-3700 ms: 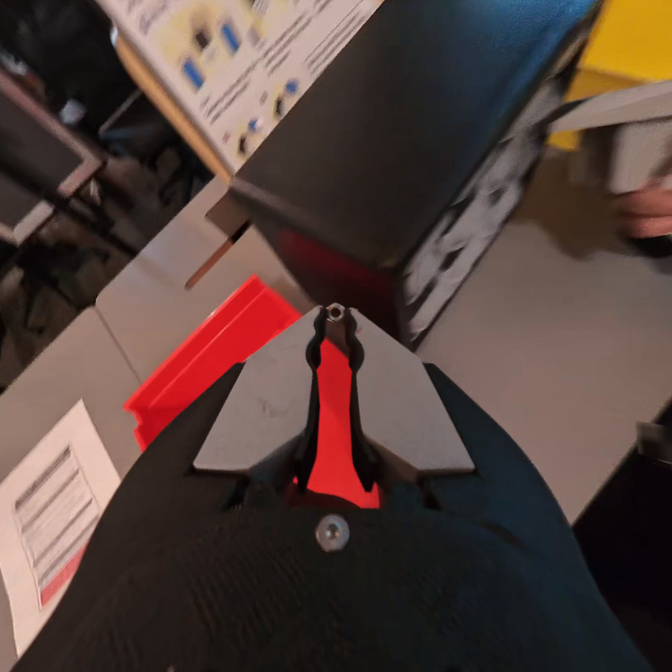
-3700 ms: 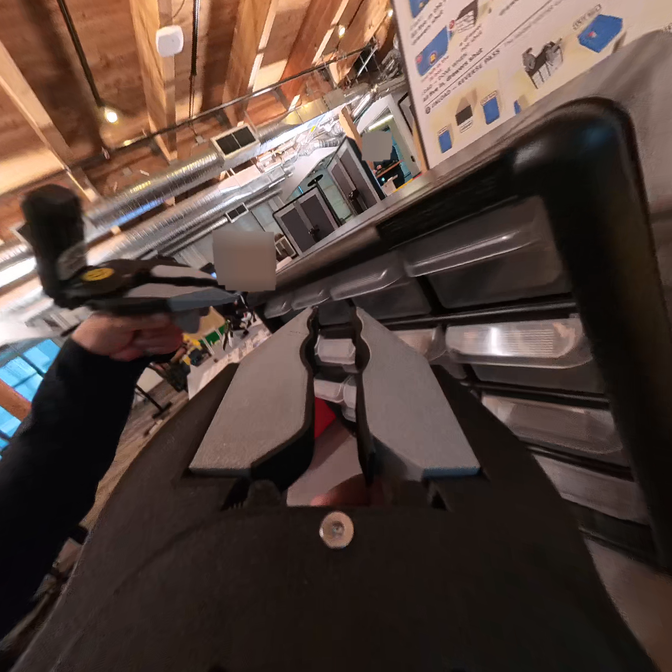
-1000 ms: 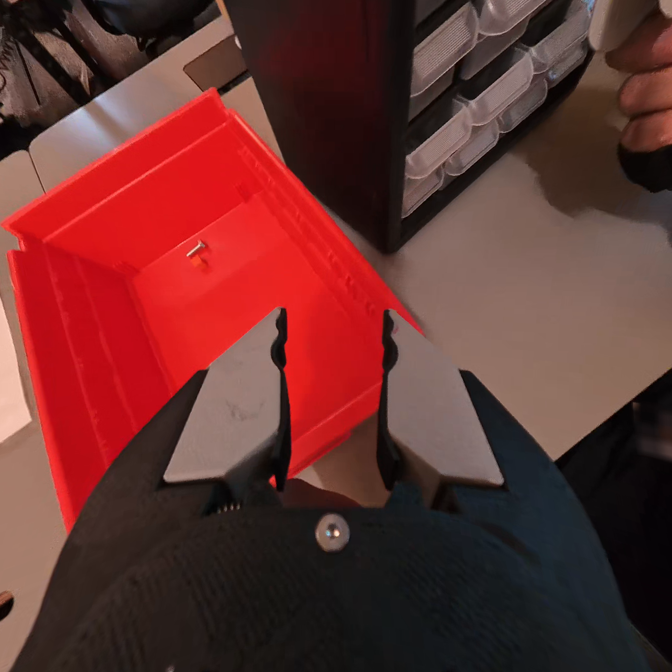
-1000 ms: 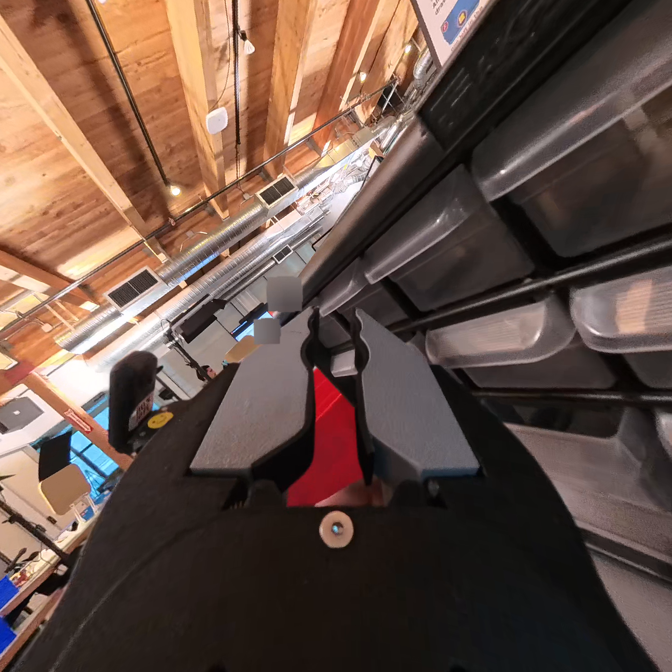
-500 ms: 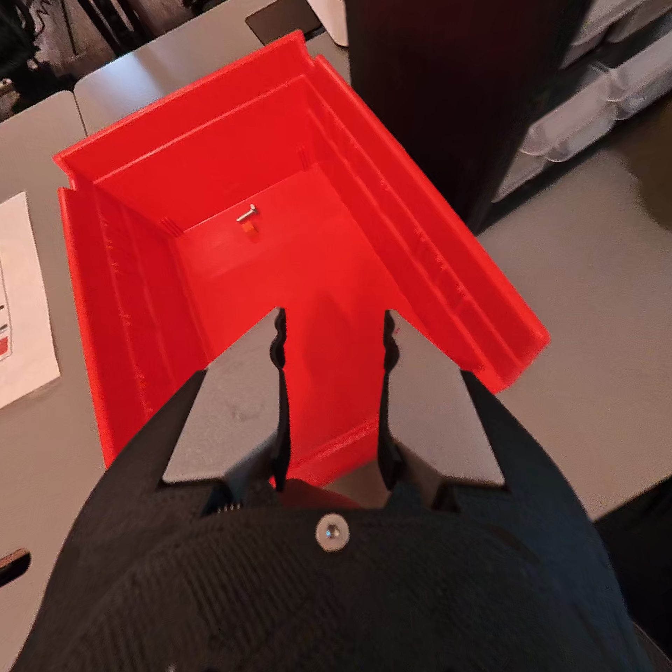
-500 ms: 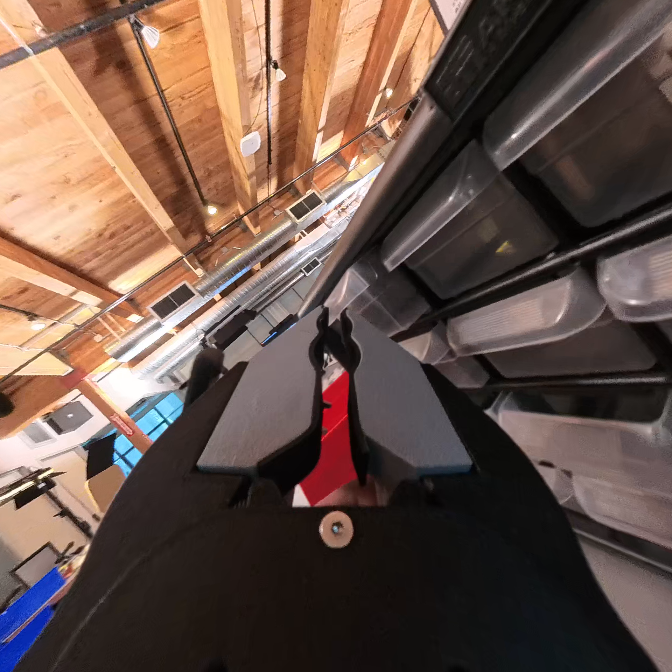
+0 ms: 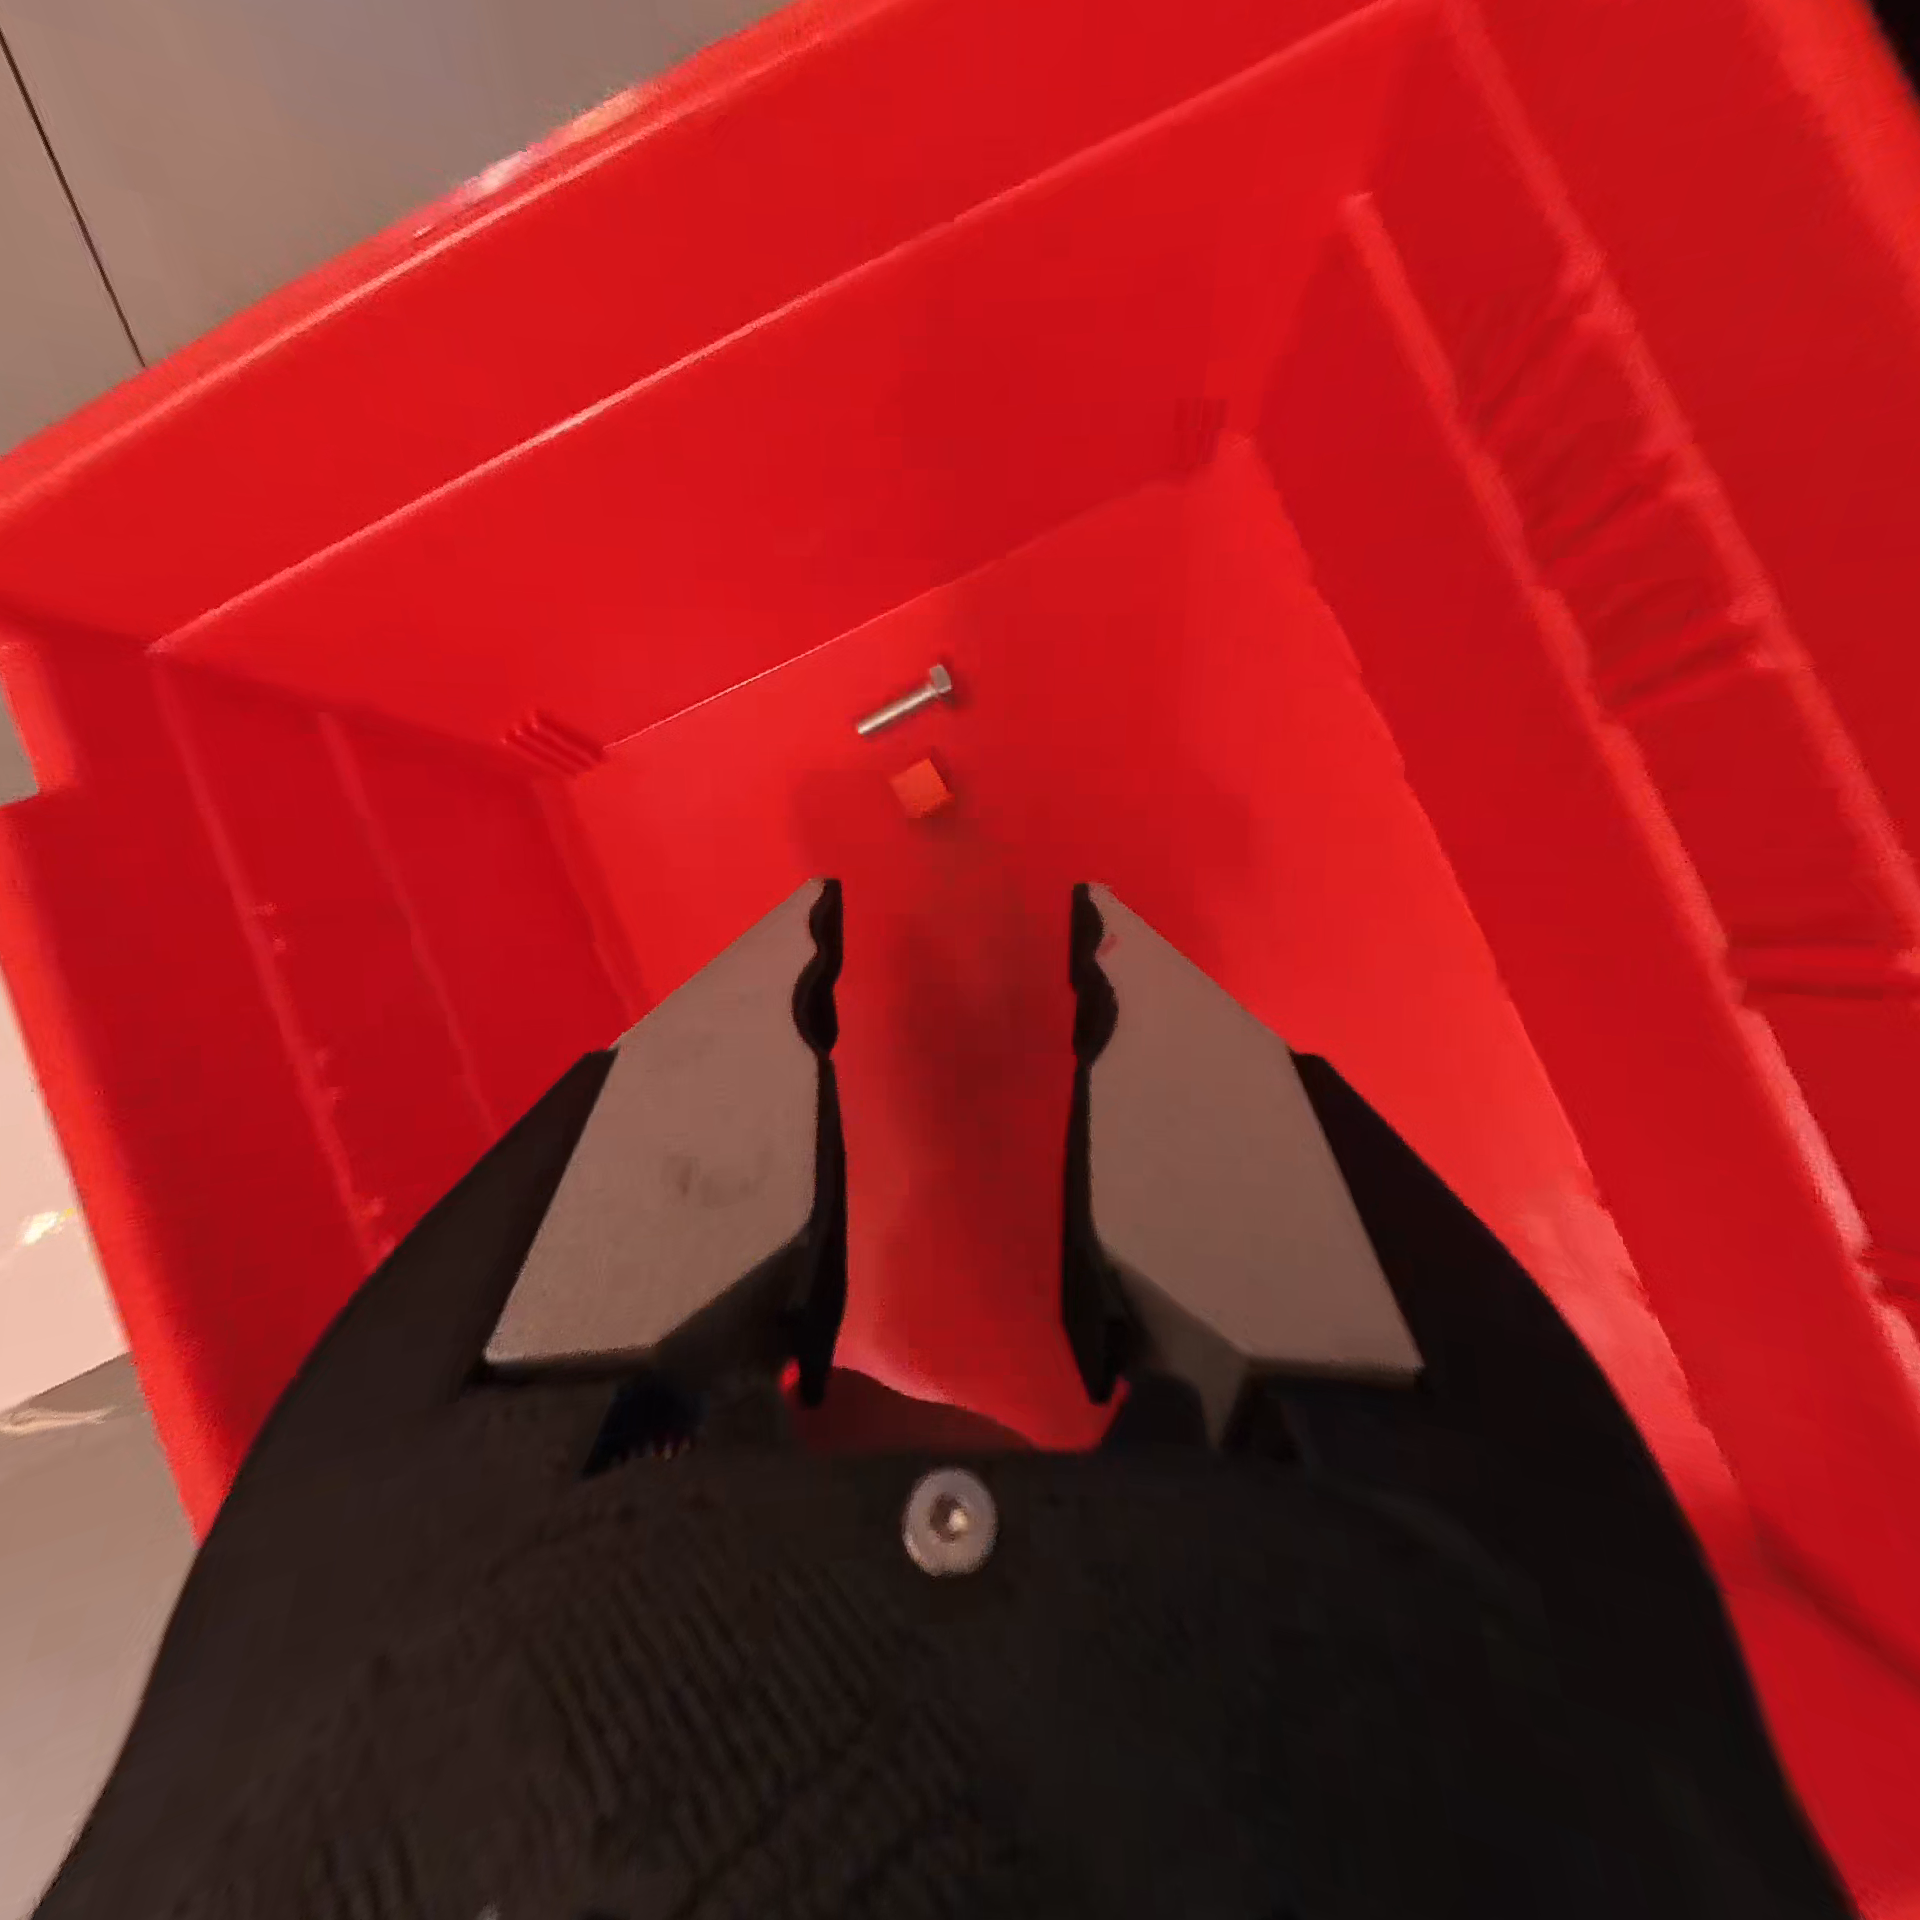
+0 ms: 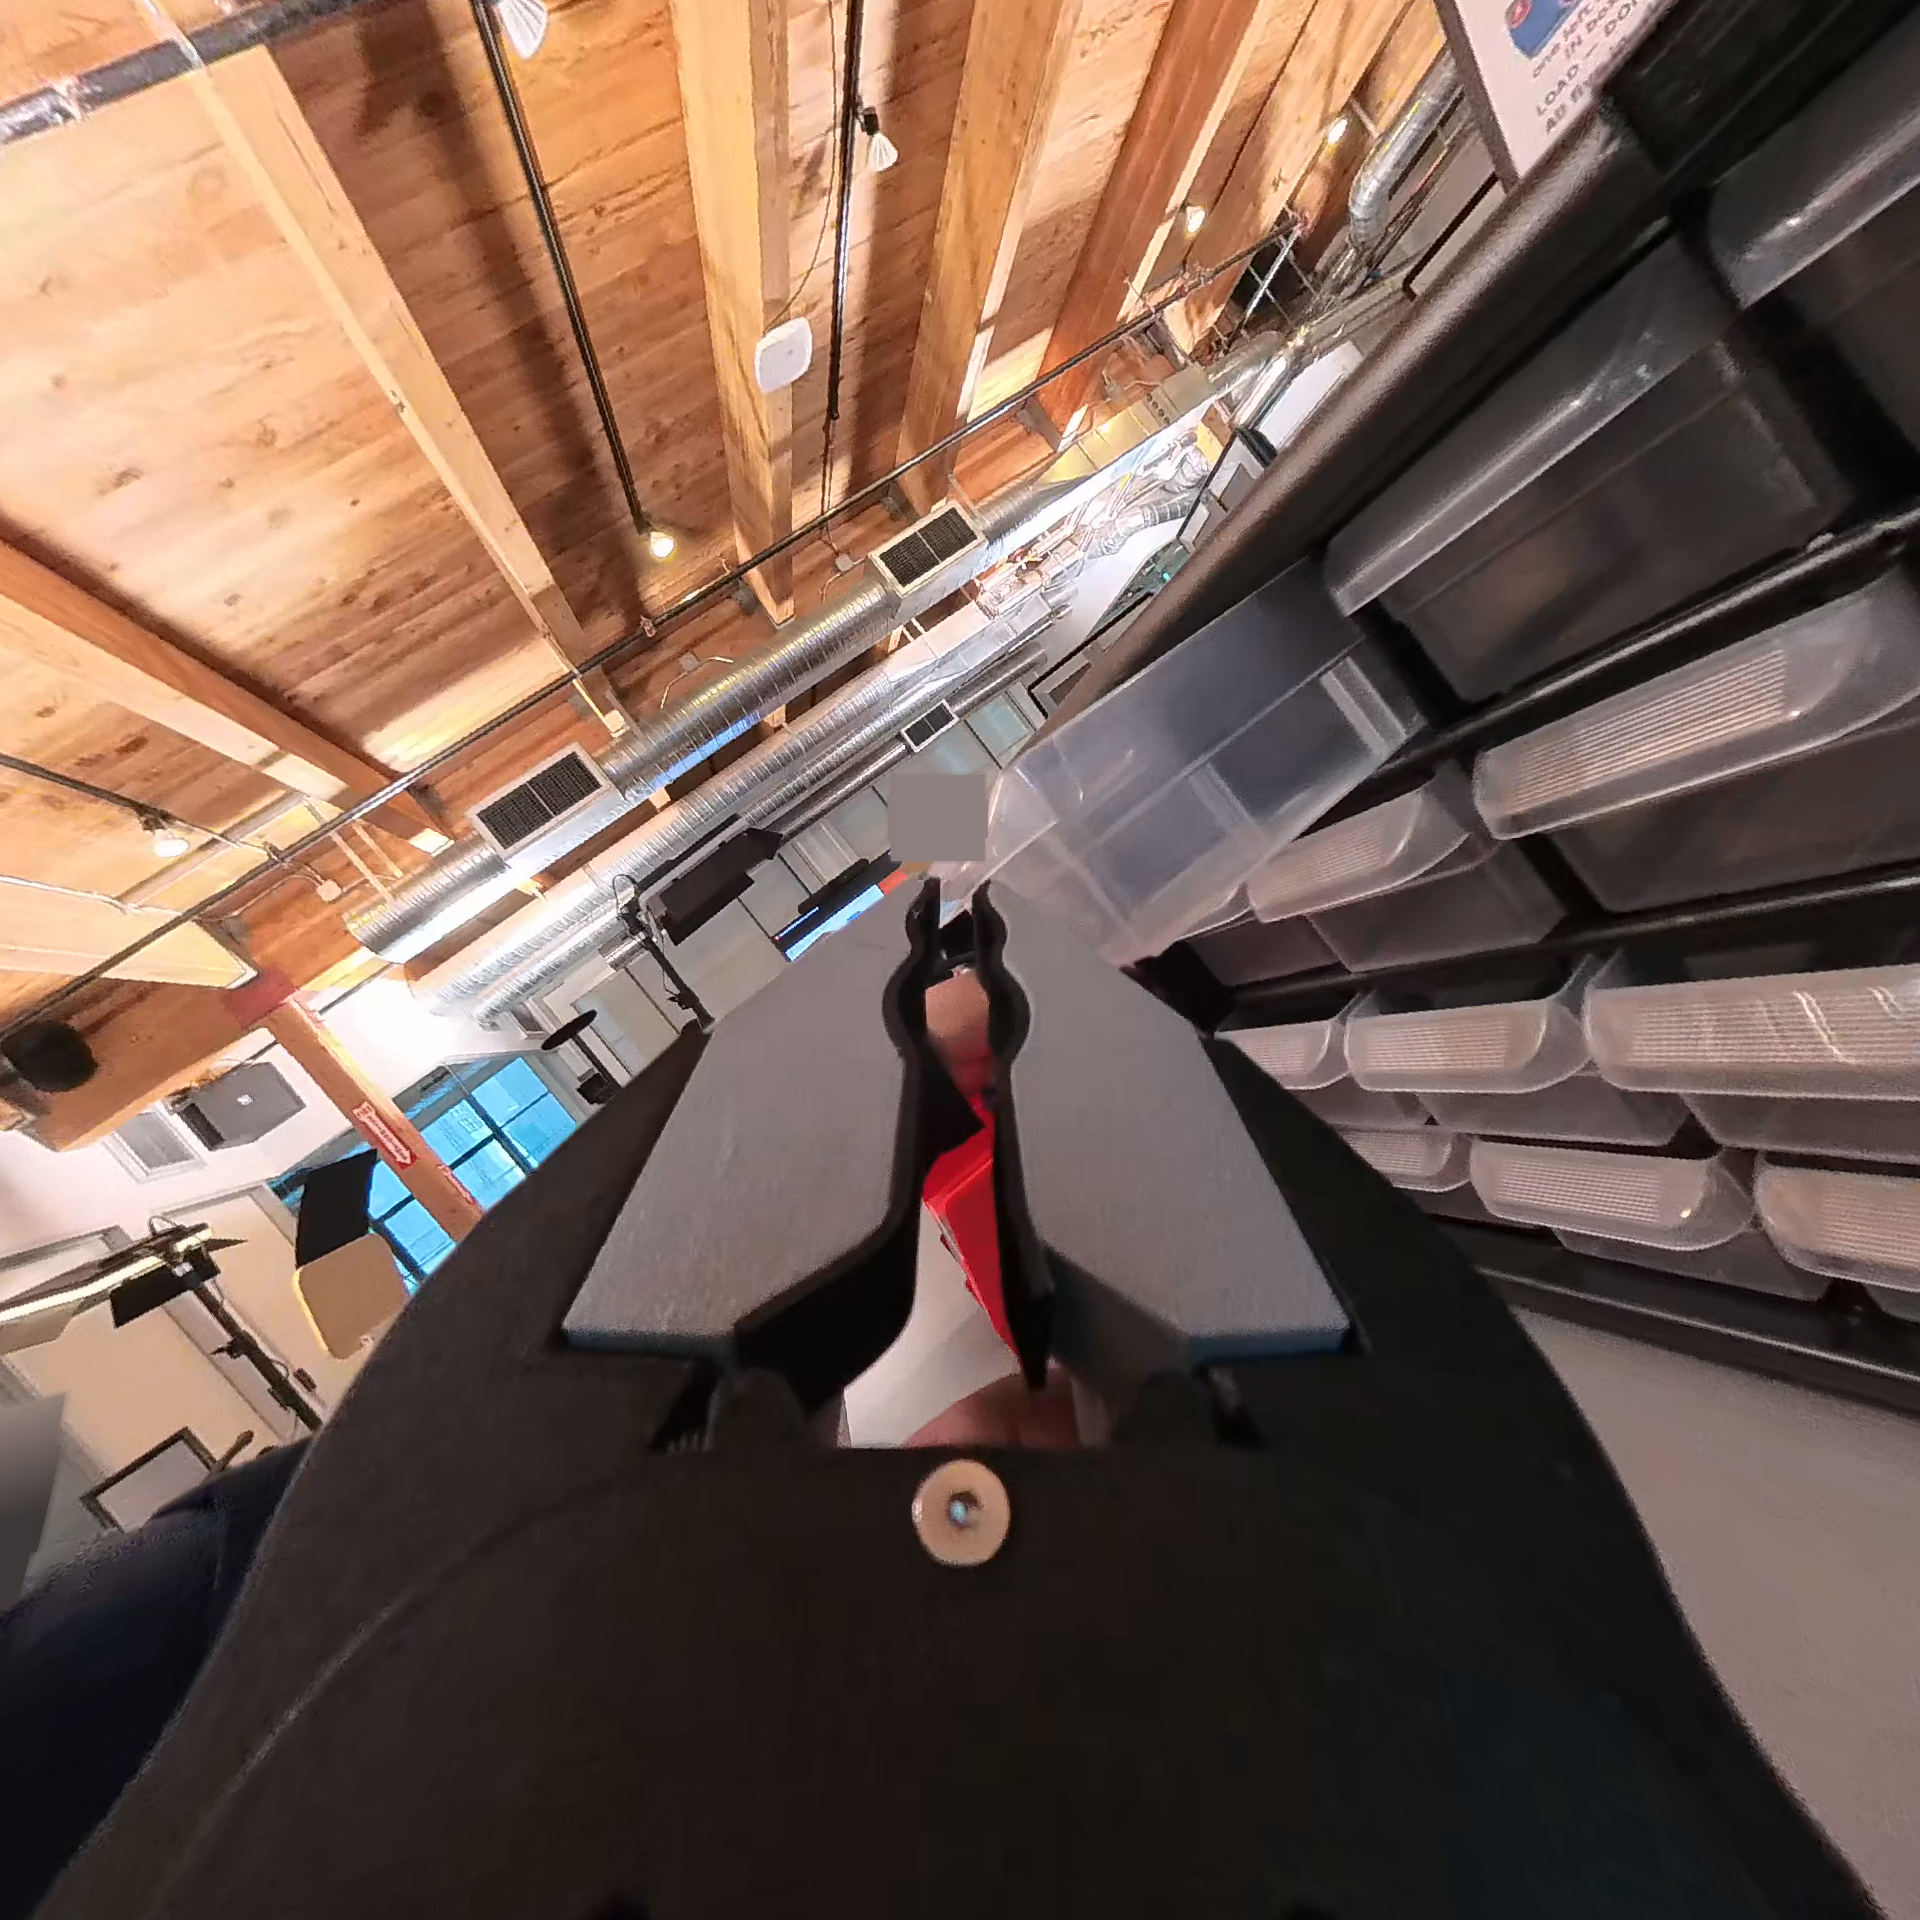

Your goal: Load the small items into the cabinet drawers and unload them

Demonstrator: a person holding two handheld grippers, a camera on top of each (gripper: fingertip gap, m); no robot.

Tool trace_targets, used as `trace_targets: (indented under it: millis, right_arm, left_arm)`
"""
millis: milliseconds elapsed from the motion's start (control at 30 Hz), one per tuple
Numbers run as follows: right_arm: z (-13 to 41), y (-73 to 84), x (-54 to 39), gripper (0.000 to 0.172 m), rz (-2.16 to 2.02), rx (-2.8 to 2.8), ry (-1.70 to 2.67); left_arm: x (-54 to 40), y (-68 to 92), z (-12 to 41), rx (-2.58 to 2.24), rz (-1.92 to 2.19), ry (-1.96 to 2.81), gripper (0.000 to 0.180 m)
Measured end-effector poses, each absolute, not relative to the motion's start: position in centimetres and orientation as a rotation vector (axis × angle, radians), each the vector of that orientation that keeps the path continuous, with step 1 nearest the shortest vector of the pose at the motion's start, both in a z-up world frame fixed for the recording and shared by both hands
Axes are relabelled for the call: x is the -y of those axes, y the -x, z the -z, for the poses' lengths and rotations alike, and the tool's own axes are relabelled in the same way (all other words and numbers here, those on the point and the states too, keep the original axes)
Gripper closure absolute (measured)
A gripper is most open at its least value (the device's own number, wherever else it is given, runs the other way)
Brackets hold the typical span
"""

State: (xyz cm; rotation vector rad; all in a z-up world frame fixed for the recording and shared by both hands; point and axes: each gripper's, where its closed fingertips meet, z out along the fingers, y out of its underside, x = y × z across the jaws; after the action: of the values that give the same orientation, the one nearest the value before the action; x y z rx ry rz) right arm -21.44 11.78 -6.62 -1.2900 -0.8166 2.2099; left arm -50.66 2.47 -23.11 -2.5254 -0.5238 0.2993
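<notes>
My left gripper [image 7: 954, 899] is open and empty, low inside the red bin [image 7: 727, 499]. A small silver bolt [image 7: 906, 701] and an orange cube [image 7: 920, 787] lie on the bin floor just beyond my fingertips. In the right wrist view my right gripper [image 8: 956, 906] is shut on the front lip of a clear drawer [image 8: 1195, 790]. That drawer sticks out of the top left of the black cabinet [image 8: 1714, 1340]. I see nothing in the part of the drawer that shows. The red bin also shows between the right fingers [image 8: 961, 1195].
The cabinet's other clear drawers [image 8: 1662, 748] are shut. A grey table [image 7: 156, 156] carries the bin, with a white sheet [image 7: 42, 1195] at its left. A person's dark sleeve [image 8: 125, 1621] is at the lower left of the right wrist view. It is some 4 centimetres from my left tips to the orange cube [image 7: 920, 787].
My left gripper, which held a small nut seconds ago, has moved down into the bin, empty, with its jaws slightly narrower. My right gripper has shut on the drawer lip and the drawer has slid out.
</notes>
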Motion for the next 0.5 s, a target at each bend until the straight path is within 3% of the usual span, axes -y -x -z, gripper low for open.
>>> trace_targets:
  millis: [300, 400, 433, 500]
  right_arm:
    - [6.7, 21.4, -11.6, 0.169, -2.192, 0.848, 1.264]
    - [6.8, 21.4, -11.5, 0.169, -2.196, 0.848, 1.270]
    - [6.8, 21.4, -11.5, 0.169, -2.194, 0.849, 1.273]
    - [6.7, 21.5, -11.4, 0.169, -2.191, 0.851, 1.271]
  left_arm:
    - [-4.4, 53.0, 25.8, 0.656, -0.271, 2.551, 0.144]
    - [-4.5, 53.1, 25.9, 0.703, -0.220, 2.506, 0.157]
    - [-4.1, 53.2, 25.9, 0.710, -0.243, 2.515, 0.172]
    - [-3.7, 53.0, 25.9, 0.707, -0.245, 2.524, 0.172]
